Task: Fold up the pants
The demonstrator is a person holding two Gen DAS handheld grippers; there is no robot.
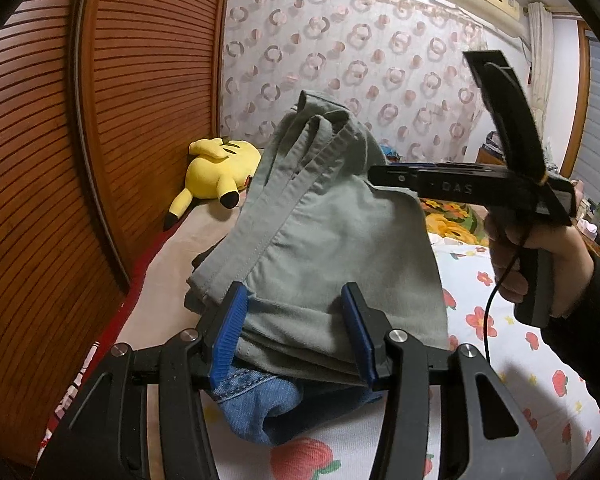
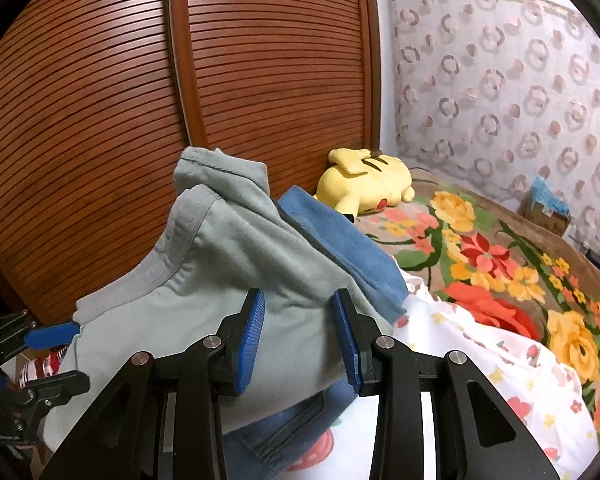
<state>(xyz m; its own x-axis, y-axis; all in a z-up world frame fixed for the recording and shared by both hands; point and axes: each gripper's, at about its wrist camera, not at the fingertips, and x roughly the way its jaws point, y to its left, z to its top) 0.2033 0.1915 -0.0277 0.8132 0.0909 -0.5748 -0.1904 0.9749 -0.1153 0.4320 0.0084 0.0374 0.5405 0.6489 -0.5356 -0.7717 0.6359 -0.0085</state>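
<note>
The right gripper's [image 1: 384, 176] black body bore pale letters reading "DAS". The grey-green pants [image 1: 320, 240] were bunched and lifted over the bed's fruit-print sheet [image 1: 512, 364], above a piece of blue denim [image 1: 260, 404]. The left gripper [image 1: 296, 336] was clenched on the pants' folded lower layers, and the right gripper [image 2: 300, 336] grasped another part of the pants. A yellow Pikachu plush [image 2: 364, 184] lay beside the slatted wooden wardrobe doors [image 2: 100, 100]
</note>
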